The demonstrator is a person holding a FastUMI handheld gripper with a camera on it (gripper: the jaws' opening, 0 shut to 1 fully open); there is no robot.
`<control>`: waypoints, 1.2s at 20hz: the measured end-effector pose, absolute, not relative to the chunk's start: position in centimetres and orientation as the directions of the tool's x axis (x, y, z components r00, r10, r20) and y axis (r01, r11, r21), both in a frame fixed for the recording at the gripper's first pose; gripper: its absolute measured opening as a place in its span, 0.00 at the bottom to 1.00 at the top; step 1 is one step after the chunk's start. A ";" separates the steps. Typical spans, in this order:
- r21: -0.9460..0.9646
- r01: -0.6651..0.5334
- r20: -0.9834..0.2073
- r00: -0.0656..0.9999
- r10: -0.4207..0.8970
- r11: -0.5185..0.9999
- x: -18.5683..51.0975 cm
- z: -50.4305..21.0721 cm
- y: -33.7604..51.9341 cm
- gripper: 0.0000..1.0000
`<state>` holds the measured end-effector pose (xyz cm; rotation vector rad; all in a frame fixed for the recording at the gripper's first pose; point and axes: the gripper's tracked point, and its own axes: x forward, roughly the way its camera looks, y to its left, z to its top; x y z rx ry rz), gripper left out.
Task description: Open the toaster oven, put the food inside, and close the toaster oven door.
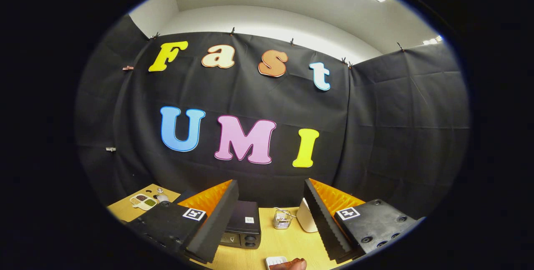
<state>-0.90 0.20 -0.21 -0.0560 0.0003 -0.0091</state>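
Gripper (271, 220) wide open and empty, bare table (288, 243) between fingers, toaster oven (244, 226) beside left finger.

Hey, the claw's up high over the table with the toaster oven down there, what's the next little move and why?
Probably lower the claw and swing it toward the toaster oven, aiming for the top of its door. The fingers stand wide apart with nothing between them, the oven sits just ahead by one finger, apparently closed, and the food waits on the table between the fingers, so the door comes first.
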 end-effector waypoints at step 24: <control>-0.027 0.007 -0.013 1.000 -0.008 1.000 -0.8 -0.9 1.6 0.97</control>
